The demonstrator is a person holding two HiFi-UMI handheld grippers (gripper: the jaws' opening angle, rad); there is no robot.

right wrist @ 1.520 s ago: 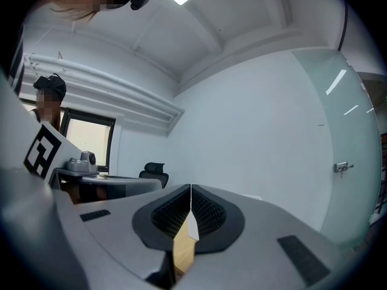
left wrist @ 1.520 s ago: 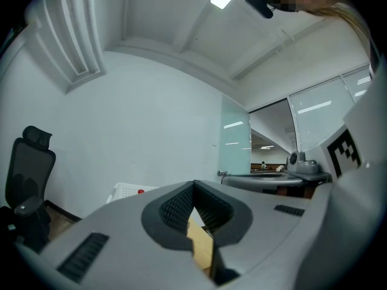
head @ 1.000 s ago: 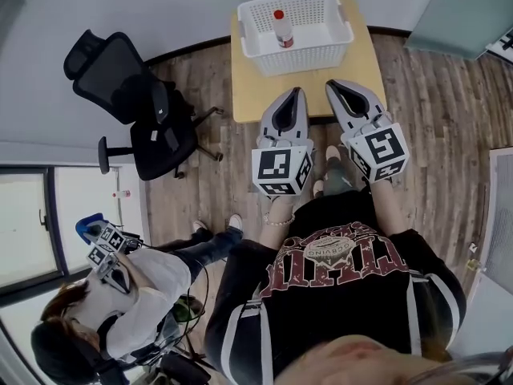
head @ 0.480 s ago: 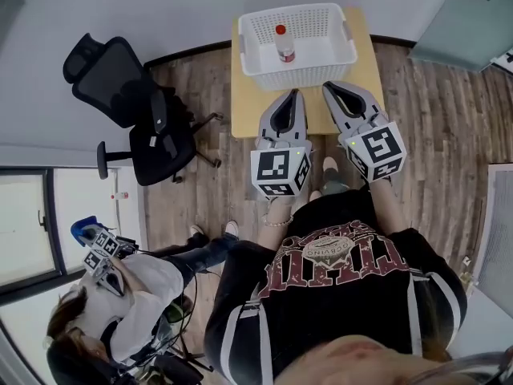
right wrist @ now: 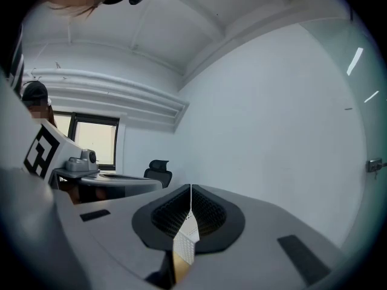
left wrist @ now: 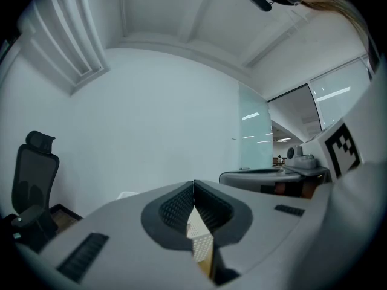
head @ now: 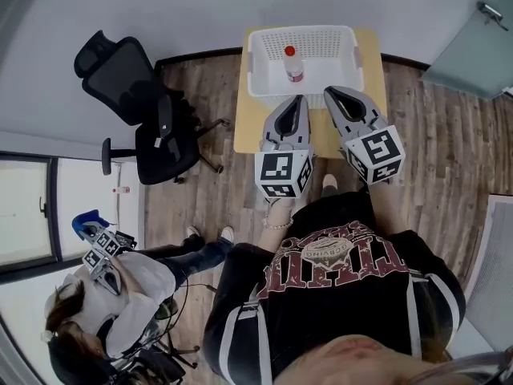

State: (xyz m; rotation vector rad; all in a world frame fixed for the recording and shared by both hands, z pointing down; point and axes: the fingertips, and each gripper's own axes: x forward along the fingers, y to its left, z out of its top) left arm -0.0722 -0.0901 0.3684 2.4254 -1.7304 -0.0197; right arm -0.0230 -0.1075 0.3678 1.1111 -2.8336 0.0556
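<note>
Status: neither gripper has hold of anything. The left gripper [head: 299, 99] and the right gripper [head: 329, 92] hang side by side just short of the basket's [head: 255, 70] near wall, tips pointing at it. In both gripper views the jaws meet tip to tip with nothing between them. A thin wedge of basket mesh and desk shows through the slit below the tips.

The bottle [head: 293, 64] is inside the basket, a little left of its middle, apparently upright and well apart from both grippers. We judge the work not yet started: no contact, no grasp, bottle untouched.

Materials:
- Basket: white plastic, rectangular, perforated walls and floor, rolled rim.
- Bottle: small, clear body, red cap (contents too small to tell).
- Desk [head: 247, 131]: pale tan, smooth, matte; the basket takes up its far half.
- Jaws: grey shells, dark ribbed pads in a V.
- Chair [head: 132, 107]: black, left of the basket, on a wood-plank floor.
</note>
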